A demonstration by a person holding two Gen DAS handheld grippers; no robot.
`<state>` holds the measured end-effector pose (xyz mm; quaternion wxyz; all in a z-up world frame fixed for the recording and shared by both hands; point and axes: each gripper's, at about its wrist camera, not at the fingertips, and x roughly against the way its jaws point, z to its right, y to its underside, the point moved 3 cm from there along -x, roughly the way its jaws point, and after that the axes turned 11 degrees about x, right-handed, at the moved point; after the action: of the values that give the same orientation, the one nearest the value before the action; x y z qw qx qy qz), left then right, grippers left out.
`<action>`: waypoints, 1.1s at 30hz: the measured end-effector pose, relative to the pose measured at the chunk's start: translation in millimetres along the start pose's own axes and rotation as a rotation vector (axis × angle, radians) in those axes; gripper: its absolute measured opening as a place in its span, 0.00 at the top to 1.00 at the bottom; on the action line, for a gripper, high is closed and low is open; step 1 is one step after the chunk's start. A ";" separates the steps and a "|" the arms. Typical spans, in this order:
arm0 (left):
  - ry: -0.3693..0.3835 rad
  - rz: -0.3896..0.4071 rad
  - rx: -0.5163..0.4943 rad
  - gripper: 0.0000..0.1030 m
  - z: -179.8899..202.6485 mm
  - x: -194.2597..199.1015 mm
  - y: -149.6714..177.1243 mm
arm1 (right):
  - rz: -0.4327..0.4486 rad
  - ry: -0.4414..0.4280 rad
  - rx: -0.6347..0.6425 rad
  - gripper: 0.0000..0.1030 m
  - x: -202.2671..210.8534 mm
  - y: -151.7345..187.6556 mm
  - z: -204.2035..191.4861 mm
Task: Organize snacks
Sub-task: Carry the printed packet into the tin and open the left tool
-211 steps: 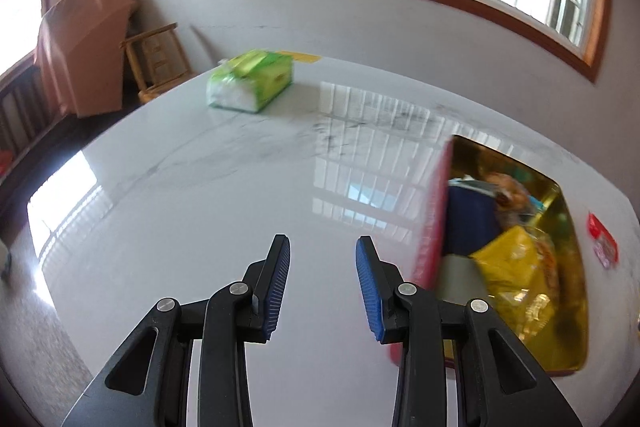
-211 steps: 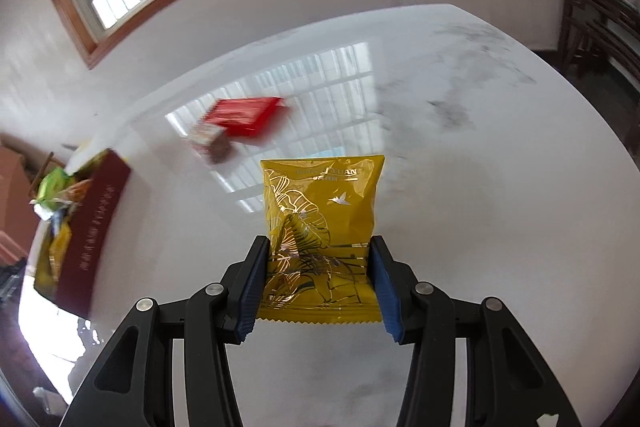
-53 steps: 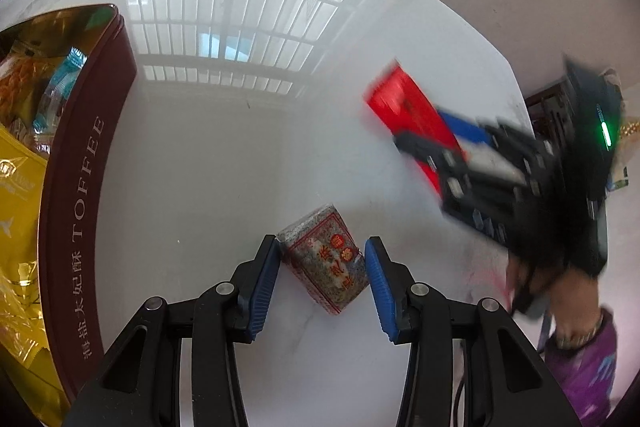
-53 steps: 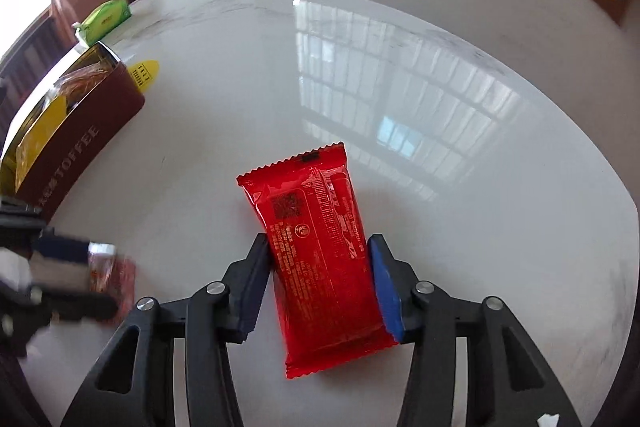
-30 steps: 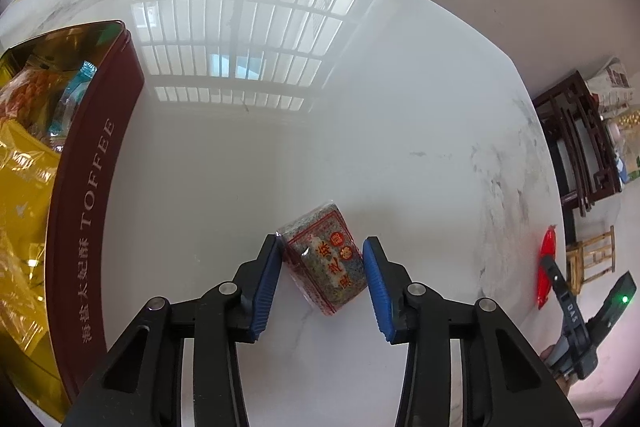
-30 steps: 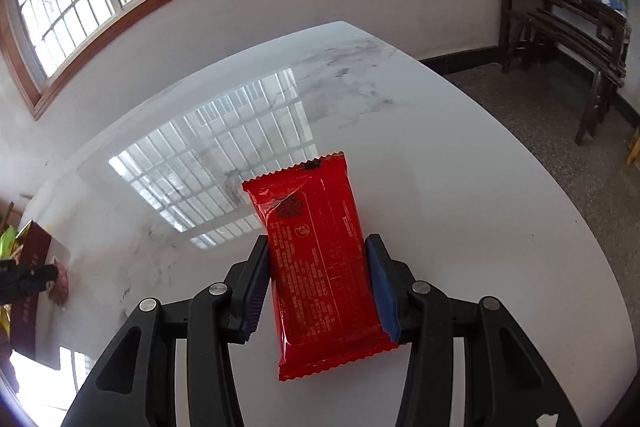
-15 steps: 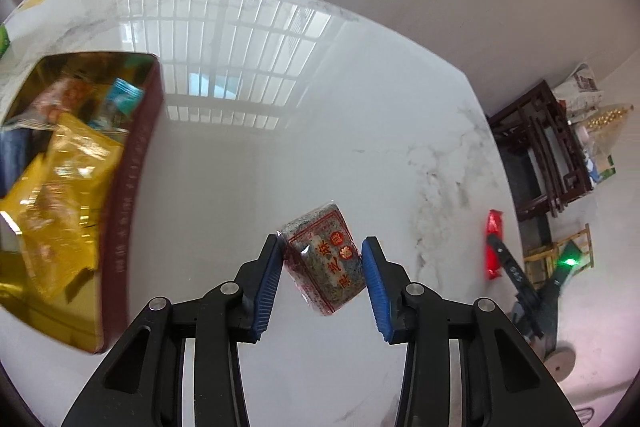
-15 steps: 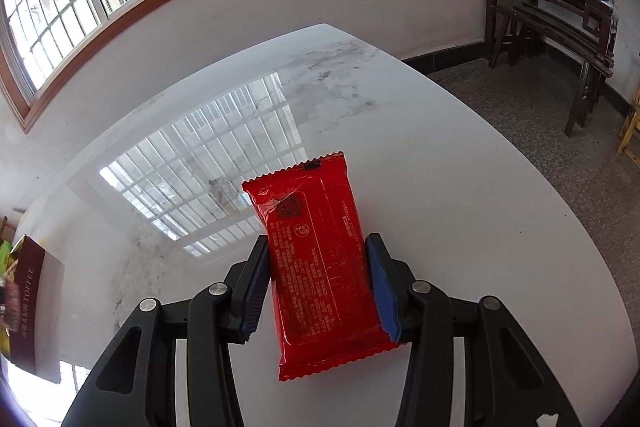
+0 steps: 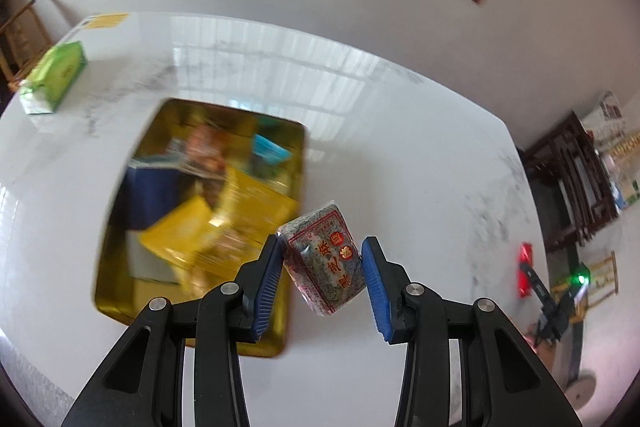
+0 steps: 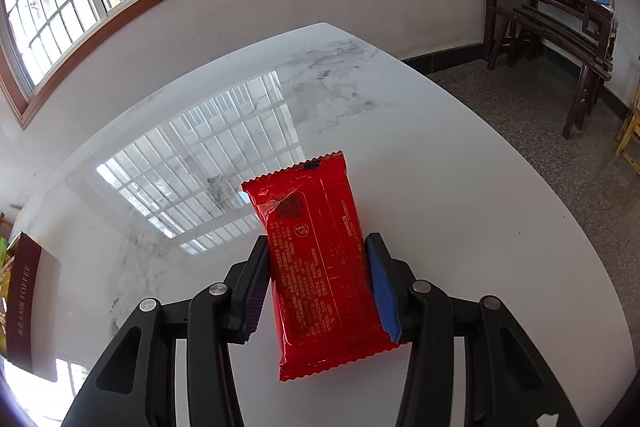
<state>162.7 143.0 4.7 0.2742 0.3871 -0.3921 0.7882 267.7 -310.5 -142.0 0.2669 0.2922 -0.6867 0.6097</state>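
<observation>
Left wrist view, from left to right: a green tissue pack (image 9: 54, 77) lies on the white marble table (image 9: 420, 167) at about ten o'clock, near the far left edge. To its right, left of centre, an open gold-lined tin (image 9: 104, 267) sits on the table, blurred, crowded with yellow, dark blue and teal snack packets. At six o'clock the left gripper (image 9: 322, 269) reaches in from the bottom edge, its blue pads pressed against a small clear-wrapped snack block (image 9: 326, 263) with red printed characters; the block is tilted, lifted off the table, and overlaps the tin's near right corner. At four o'clock, near the right rim, the other gripper shows small and distant with a red packet

Right wrist view, from left to right: at eight o'clock the maroon side of the tin (image 10: 24, 307), lettered in gold, sits at the table's (image 10: 460, 187) left edge. At six o'clock the right gripper (image 10: 316, 285) clamps a red snack packet (image 10: 316, 263) between its narrow-set blue pads; the packet stands lengthwise, its crimped top edge pointing toward twelve o'clock, held above the table. At two o'clock a dark wooden side table (image 10: 560, 11) stands against the wall
</observation>
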 end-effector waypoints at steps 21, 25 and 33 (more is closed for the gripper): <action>-0.095 0.037 0.067 0.60 -39.2 -66.6 -70.9 | -0.006 0.014 0.013 0.56 -0.2 1.5 -0.2; -0.103 0.043 0.053 0.60 -35.4 -76.8 -74.2 | -0.006 0.014 0.013 0.56 0.8 1.5 -0.5; -0.154 0.067 -0.007 0.59 -27.7 -90.1 -76.1 | -0.006 0.014 0.013 0.56 0.4 1.3 -0.4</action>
<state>257.3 195.7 -49.6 0.2179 0.4323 -0.4277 0.7633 266.4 -310.0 -142.6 0.2717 0.2917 -0.6802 0.6152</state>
